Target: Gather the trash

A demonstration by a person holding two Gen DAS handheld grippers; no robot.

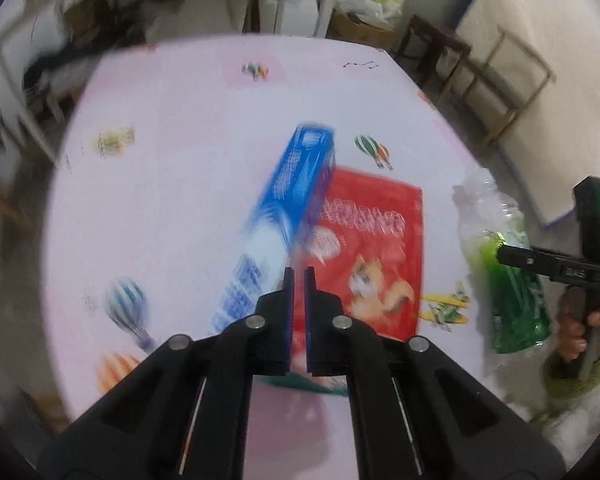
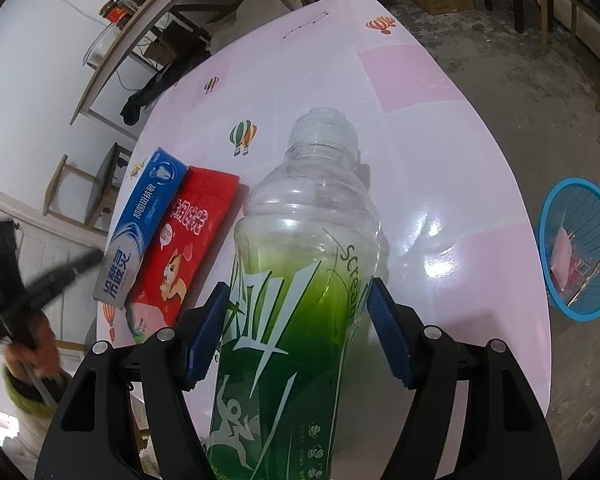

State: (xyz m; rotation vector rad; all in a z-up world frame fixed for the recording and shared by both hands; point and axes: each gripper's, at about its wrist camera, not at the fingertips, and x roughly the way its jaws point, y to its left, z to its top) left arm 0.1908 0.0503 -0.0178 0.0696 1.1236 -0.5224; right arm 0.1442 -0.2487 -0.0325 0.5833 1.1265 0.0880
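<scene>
Right gripper [image 2: 296, 332] clamps capless bottle [image 2: 300, 280]; blue basket [image 2: 580, 248] holds pink wrapper [image 2: 562, 258]

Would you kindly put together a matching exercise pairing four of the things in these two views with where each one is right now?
Things:
1. clear bottle with the green label
2. blue toothpaste box
3. red snack bag
4. blue basket

Places:
A. on the floor beside the table, with some trash in it
B. flat on the table, its left edge under the box
C. between the pads of the right gripper
D. on the table, lying partly over the bag

Pairs: 1-C, 2-D, 3-B, 4-A
</scene>
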